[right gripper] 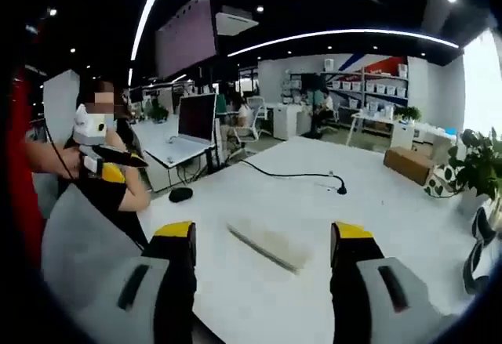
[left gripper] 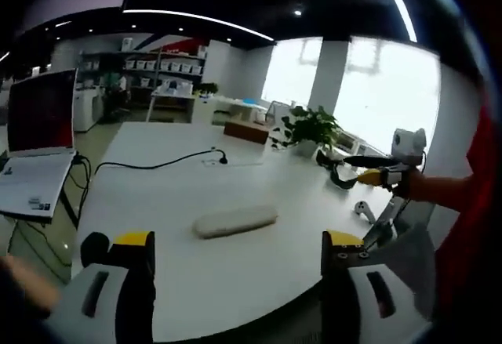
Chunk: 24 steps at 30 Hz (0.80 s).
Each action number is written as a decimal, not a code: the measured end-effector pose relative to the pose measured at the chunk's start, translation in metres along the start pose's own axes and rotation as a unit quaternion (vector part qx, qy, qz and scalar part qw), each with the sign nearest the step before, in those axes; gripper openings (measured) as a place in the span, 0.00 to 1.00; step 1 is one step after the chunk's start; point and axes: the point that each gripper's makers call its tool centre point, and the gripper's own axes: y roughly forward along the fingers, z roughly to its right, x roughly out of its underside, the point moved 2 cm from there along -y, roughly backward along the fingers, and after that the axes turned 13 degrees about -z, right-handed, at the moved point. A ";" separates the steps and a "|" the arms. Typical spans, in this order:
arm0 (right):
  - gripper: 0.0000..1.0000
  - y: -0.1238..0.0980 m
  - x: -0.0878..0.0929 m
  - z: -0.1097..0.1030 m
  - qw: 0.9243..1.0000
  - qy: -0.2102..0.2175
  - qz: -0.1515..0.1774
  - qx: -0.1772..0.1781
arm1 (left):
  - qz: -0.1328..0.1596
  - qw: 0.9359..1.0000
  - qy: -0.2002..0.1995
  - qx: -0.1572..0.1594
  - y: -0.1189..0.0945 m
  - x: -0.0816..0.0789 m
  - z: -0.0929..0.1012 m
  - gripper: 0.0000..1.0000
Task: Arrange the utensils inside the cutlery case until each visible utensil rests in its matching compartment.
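Two hand-held grippers are hovering over a broad white table [left gripper: 235,179] in an open office, and both are standing wide open with nothing between their jaws. The left gripper [left gripper: 239,254] is looking across the table from one side; the right gripper [right gripper: 263,246] is looking from another, and each is showing up at the edge of the other's view, held up in the air by a person's hand.

One pale, closed, oblong case [left gripper: 235,221] is lying flat on the table, well ahead of the left gripper's jaws. The same cutlery case [right gripper: 271,244] is sitting between and just beyond the right gripper's jaws. Its lid appears to be shut, so whether any utensils are lying inside cannot be told. No loose utensils are showing on the table near it.

Risks, as a judgement: the case looks light and smooth, so pushing on one end with a single jaw could make it slide or spin on the slick tabletop instead of opening. Prying the lid without the other gripper bracing the body could flip the case and scatter whatever it is holding. The case is also blending into the white surface, so misjudging its edge is possible.

Counted: two grippers, one case, one black cable [left gripper: 169,161] trailing across the table, one open laptop [left gripper: 35,144] on a neighbouring desk, one potted plant [left gripper: 310,128] near the far edge, and one cardboard box [right gripper: 414,164] beside it.
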 end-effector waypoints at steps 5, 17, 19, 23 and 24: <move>0.78 -0.029 0.008 -0.022 1.000 -0.014 0.011 0.007 | 0.017 0.999 0.012 -0.026 -0.020 0.007 0.020 0.97; 0.78 -0.057 -0.028 0.000 0.996 0.008 0.084 0.037 | 0.048 0.998 0.002 -0.041 -0.046 -0.003 0.038 1.00; 0.74 -0.059 -0.023 -0.001 0.996 -0.003 0.076 0.041 | 0.051 0.998 0.006 -0.046 -0.046 -0.001 0.039 1.00; 0.76 -0.064 -0.015 -0.005 0.997 0.001 0.072 0.034 | 0.038 0.998 -0.001 -0.052 -0.045 0.008 0.042 1.00; 0.74 -0.064 -0.013 -0.005 0.997 0.000 0.071 0.034 | 0.036 0.998 0.000 -0.053 -0.045 0.009 0.042 1.00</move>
